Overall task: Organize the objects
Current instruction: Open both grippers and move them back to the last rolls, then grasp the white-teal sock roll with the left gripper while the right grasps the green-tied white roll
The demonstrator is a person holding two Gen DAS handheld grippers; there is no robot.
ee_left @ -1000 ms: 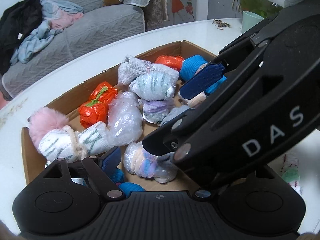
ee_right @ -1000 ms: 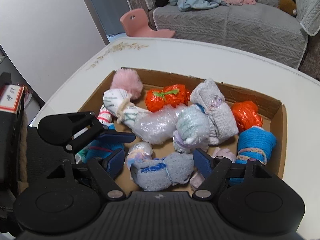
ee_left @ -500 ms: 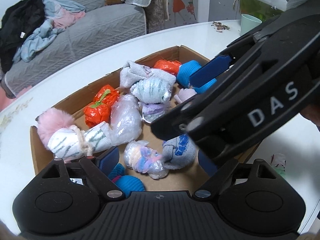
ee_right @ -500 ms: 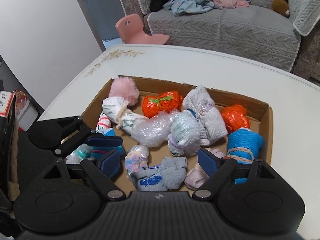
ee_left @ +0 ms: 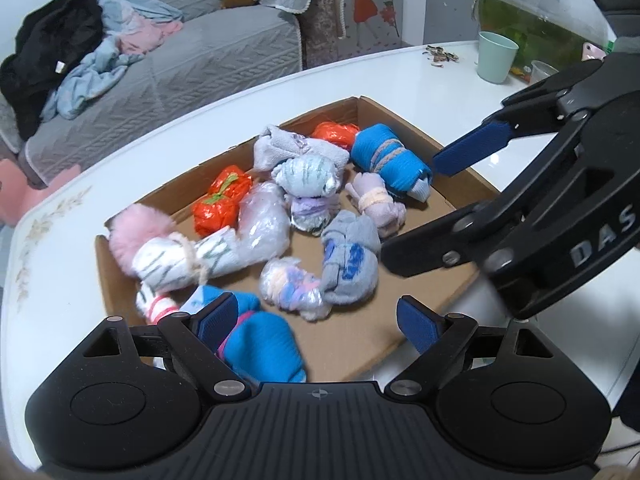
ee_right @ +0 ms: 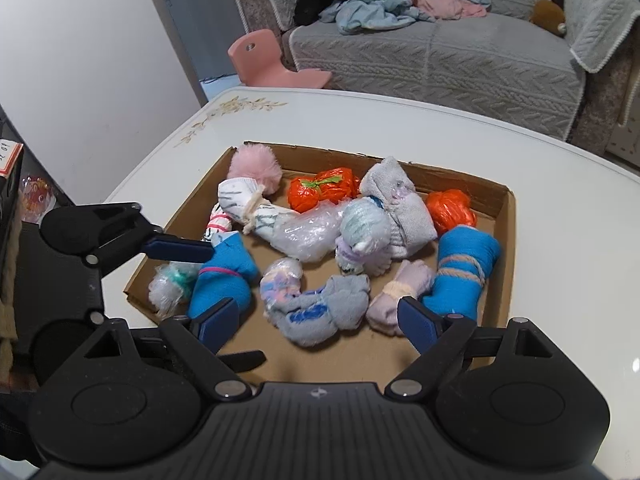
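A shallow cardboard box (ee_right: pixel 508 240) on the white table (ee_right: pixel 560 200) holds several rolled socks and wrapped bundles. A grey sock roll with blue marks (ee_right: pixel 324 312) lies loose near the box's front, seen below my right gripper (ee_right: pixel 316 320), whose jaws are opening with no pad on it. My left gripper (ee_left: pixel 318 320) stands open over the box's near edge and holds nothing; a bright blue sock roll (ee_left: pixel 260 344) lies by its left finger. In the left wrist view my right gripper (ee_left: pixel 440 208) hangs over the box's right side. Another blue roll tied with cord (ee_right: pixel 460 272) lies right.
Two orange bundles (ee_right: pixel 324 188), a pink pompom sock (ee_right: pixel 256 164) and plastic-wrapped rolls fill the box's back. A green cup (ee_left: pixel 496 56) and a fish tank (ee_left: pixel 536 20) stand at the table's far right. A sofa with clothes (ee_right: pixel 440 52) and a pink chair (ee_right: pixel 268 60) lie beyond.
Both grippers have lifted and drawn back from the box, so more of it shows. My right jaws have widened, and the grey sock roll lies free on the box floor.
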